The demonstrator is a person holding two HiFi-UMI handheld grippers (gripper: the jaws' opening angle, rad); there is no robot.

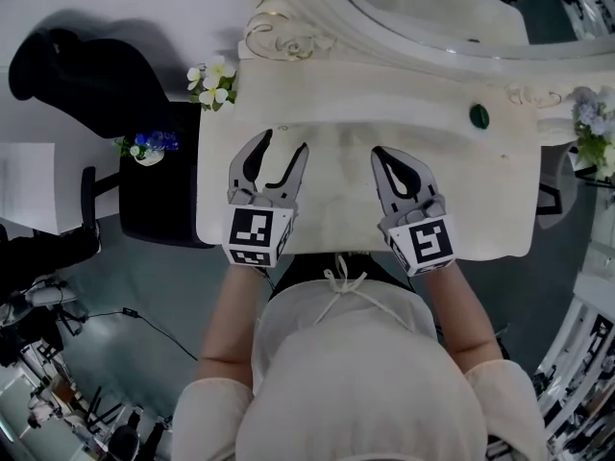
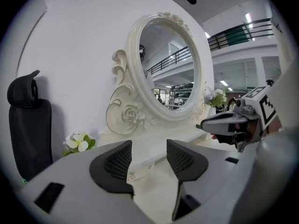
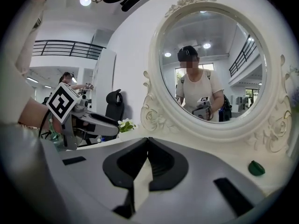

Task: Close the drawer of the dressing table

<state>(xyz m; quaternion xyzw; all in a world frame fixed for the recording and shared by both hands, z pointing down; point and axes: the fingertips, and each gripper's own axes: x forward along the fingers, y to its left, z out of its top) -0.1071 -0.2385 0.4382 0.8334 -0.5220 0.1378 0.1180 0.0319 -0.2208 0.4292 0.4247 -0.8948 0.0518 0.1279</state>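
Drawer (image 2: pixel 147 164): a small front in the low tier under the mirror (image 2: pixel 168 64), marked by a glinting knob (image 2: pixel 131 176). It looks flush with the tier, so I judge it shut. The seam is too faint to be certain.
Left gripper (image 2: pixel 149 144): jaws apart and gripping nothing. The knob shows through the gap, beyond the pads and untouched.
Right gripper (image 3: pixel 148 141): jaws together on nothing.
Placement: both grippers hover side by side over the bare tabletop (image 1: pixel 480 200), pointing toward the mirror.
Why: the left is lined up with the knob, so I judge it the working one. The right looks idle, held clear.
Drawer vs left gripper: ahead and slightly lower, near but apart.
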